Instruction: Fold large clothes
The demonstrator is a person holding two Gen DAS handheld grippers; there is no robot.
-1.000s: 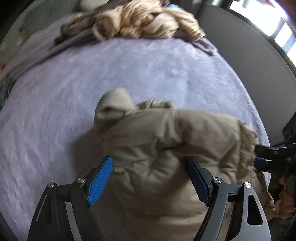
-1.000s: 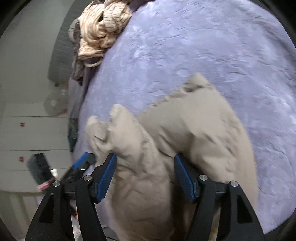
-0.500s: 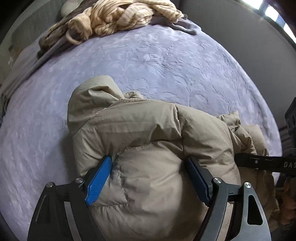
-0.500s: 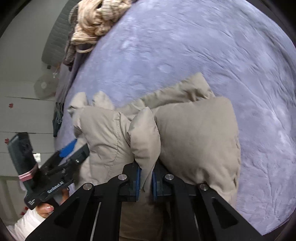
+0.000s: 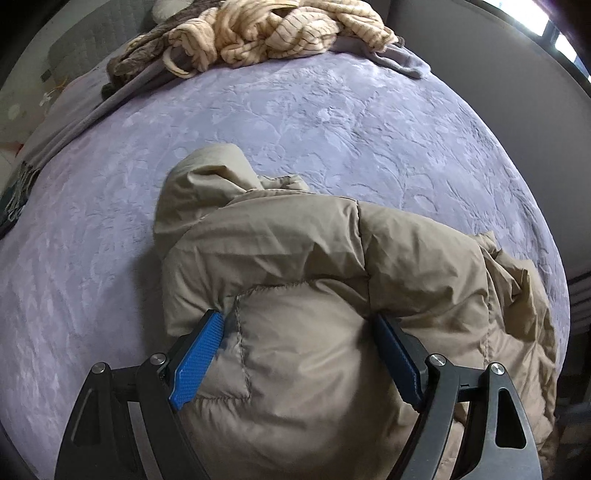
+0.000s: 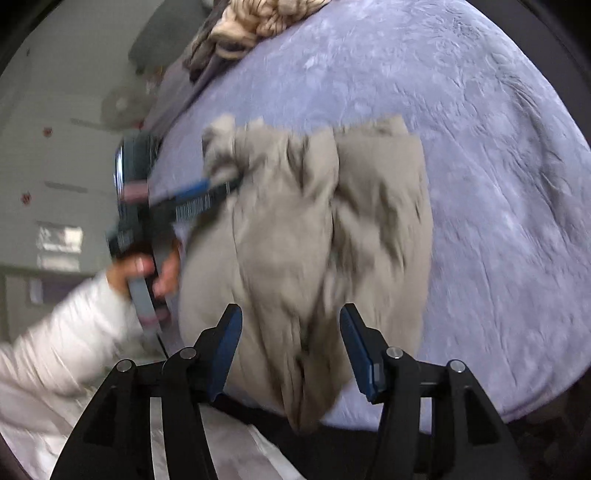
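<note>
Beige puffer jacket bunched on lilac bedspread, left gripper jaws pinching its bulk, right gripper jaws just reopened, spread.

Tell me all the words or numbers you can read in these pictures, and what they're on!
None can be read.
The left gripper has pale markings along its side in the right wrist view, too blurred to read.
The tan puffy jacket, the purple blanket and the striped clothes pile show no words.
The wall has small red marks and a pale panel, too blurred to tell whether they carry text.
</note>
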